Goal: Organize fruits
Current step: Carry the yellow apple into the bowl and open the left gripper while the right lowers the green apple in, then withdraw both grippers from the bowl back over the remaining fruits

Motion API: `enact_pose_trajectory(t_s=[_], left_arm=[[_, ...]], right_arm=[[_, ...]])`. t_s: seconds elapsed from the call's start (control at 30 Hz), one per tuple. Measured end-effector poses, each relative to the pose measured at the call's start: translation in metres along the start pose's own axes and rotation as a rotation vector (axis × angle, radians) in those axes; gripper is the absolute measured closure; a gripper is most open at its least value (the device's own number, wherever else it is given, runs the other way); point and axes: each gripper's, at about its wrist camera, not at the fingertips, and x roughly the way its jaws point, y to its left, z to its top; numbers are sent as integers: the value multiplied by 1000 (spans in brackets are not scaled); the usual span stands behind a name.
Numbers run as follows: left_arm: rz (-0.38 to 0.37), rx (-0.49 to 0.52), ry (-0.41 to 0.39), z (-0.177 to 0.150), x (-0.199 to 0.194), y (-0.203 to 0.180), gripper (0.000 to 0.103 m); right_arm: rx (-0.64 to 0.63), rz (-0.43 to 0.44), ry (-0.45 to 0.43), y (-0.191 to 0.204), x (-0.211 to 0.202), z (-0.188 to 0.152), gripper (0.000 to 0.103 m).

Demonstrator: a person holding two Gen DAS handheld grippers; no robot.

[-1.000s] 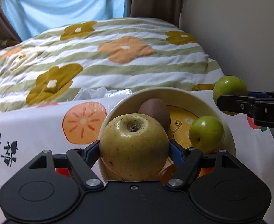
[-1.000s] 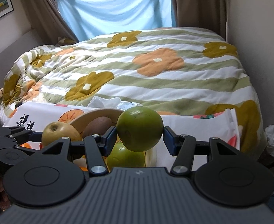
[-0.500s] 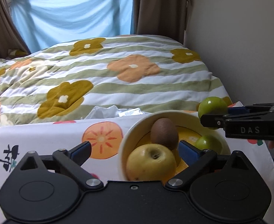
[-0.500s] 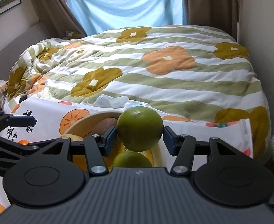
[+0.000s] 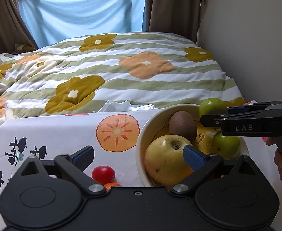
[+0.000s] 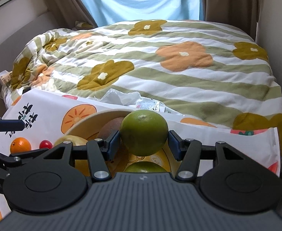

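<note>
**Green fruit poised over bowl**

Right claw [image 6: 144, 141] clamped on green fruit [image 6: 144, 132], held above bowl [image 6: 87, 120], likely for dropping in. Left claw [image 5: 139, 155] spread wide, empty; apple [image 5: 166, 156] sits in bowl beside kiwi [image 5: 182, 124]. Tomato [image 5: 103, 173] waits on table [image 5: 64, 132].

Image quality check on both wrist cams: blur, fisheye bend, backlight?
Left wrist view: sharp; fisheye bows the beige wall edge and darkens the corners; the pale blue window curtain is the brightest area, not blown out. Right wrist view: the striped floral quilt and curtain look slightly smeared, while the round green citrus fruit in the right gripper stays crisp; light is soft, no glare.
</note>
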Motion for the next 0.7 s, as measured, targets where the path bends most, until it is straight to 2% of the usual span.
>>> enact_pose_trajectory(t_s=[0.07, 0.1, 0.13, 0.17, 0.2, 0.27, 0.7], left_arm=[[3, -1, 0, -2, -1, -1, 2], [6, -1, 0, -2, -1, -2, 2], [8, 0, 0, -3, -2, -2, 2], [10, 1, -1, -4, -3, -2, 2], [12, 1, -2, -3, -4, -3, 2], [15, 1, -6, -5, -6, -3, 2], [48, 20, -53, -10, -37, -8, 2]], right_arm=[[-6, 9, -13, -1, 0, -2, 32], [-7, 19, -31, -1, -3, -3, 27], [-11, 24, -48, -1, -6, -3, 21], [-14, 8, -68, -1, -10, -3, 4], [-16, -8, -89, -1, -13, -4, 0], [-10, -20, -115, -3, -19, -5, 0], [21, -37, -121, 3, -46, -8, 0]])
